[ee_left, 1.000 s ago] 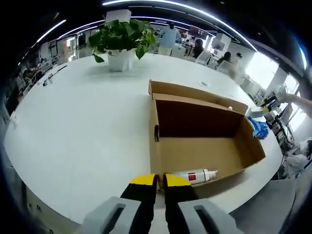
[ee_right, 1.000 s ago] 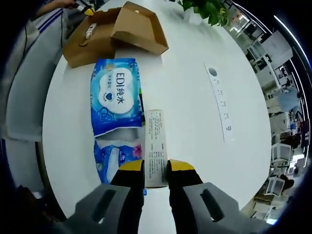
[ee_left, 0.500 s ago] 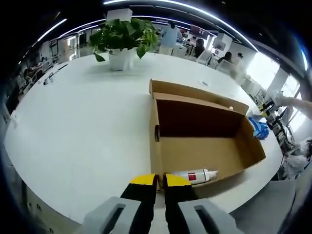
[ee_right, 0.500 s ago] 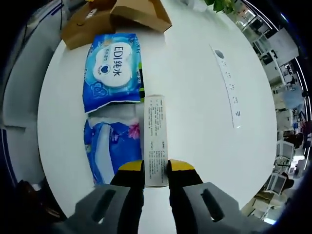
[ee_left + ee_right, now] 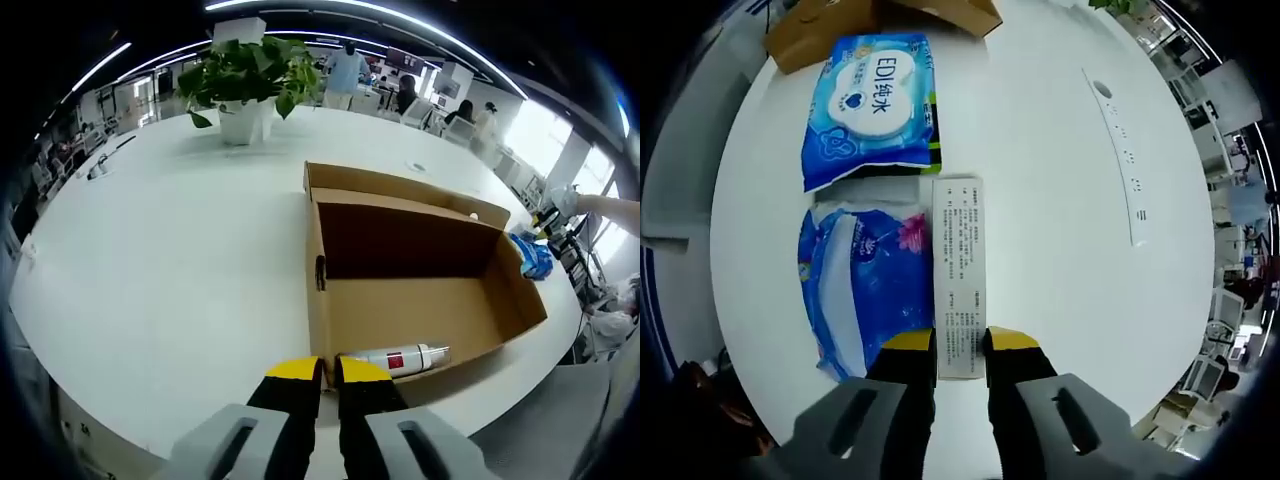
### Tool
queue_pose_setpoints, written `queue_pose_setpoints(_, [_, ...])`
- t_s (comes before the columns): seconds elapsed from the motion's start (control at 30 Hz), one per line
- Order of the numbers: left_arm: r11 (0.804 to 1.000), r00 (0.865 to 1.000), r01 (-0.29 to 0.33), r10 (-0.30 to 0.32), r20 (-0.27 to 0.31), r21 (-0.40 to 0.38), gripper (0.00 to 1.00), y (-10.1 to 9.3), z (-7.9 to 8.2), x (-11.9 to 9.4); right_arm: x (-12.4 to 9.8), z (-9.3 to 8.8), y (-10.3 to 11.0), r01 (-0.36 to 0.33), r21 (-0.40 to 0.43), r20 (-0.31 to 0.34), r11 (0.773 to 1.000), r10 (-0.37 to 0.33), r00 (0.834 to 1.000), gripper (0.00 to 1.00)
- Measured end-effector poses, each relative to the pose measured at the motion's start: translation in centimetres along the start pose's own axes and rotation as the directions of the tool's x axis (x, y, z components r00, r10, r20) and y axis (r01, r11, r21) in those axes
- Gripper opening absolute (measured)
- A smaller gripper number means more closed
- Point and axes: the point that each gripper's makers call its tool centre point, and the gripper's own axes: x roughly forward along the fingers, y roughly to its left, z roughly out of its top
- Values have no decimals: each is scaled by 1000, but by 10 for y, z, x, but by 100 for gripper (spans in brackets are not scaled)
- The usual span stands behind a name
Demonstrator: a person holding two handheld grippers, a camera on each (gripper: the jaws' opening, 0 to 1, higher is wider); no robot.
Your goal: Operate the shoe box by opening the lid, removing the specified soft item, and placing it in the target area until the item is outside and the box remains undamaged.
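Right gripper view: right gripper (image 5: 960, 345) jaws clamp a slim stiff carton (image 5: 959, 275) over the table (image 5: 1050, 190), soft wipes packs (image 5: 872, 105) just beside it, likely light, squashy, best pinched at an edge; left gripper (image 5: 318, 368) jaws closed empty by the open shoe box (image 5: 420, 270).

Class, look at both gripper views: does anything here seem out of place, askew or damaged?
Nothing looks damaged. The open shoe box sits intact on the table, with a white spray bottle lying on its side inside. The right gripper holds a slim white carton beside two blue soft packs.
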Motion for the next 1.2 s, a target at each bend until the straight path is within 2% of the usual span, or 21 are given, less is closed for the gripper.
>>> queue_pose_setpoints(0.2, [1000,1000,-1,1,-4,10,5,0,0,0,3,-1,-4,20,-26,-10,999,-20,1000,17])
queue_pose_setpoints(0.37, [1000,1000,-7,7,2,7,6,0,1,1,1,-2,-11,48,3,-3,999,-48,999,19])
queue_pose_setpoints(0.67, [996,1000,-20,21,-13,90,10,-1,5,3,-15,-3,-11,91,45,25,995,-93,995,31])
queue_pose_setpoints(0.73, [993,1000,-21,23,-16,116,13,-1,5,2,-21,-1,-10,109,85,41,990,-113,993,33])
queue_pose_setpoints(0.83, [990,1000,-18,21,-15,137,18,-1,6,0,-31,6,-9,116,221,105,968,-142,984,35])
queue_pose_setpoints(0.87, [989,1000,-18,20,-15,147,19,-1,6,0,-33,7,-9,116,233,113,965,-146,983,36])
queue_pose_setpoints(0.93, [985,1000,-17,19,-11,170,21,-2,7,-2,-42,11,-7,118,303,148,946,-169,974,41])
queue_pose_setpoints(1.0, [983,1000,-13,14,-2,186,22,-3,8,-4,-50,15,-7,126,351,176,928,-197,964,45])
queue_pose_setpoints(1.2, [977,1000,4,-8,19,212,27,-7,18,-10,-73,22,1,147,422,220,894,-258,941,58])
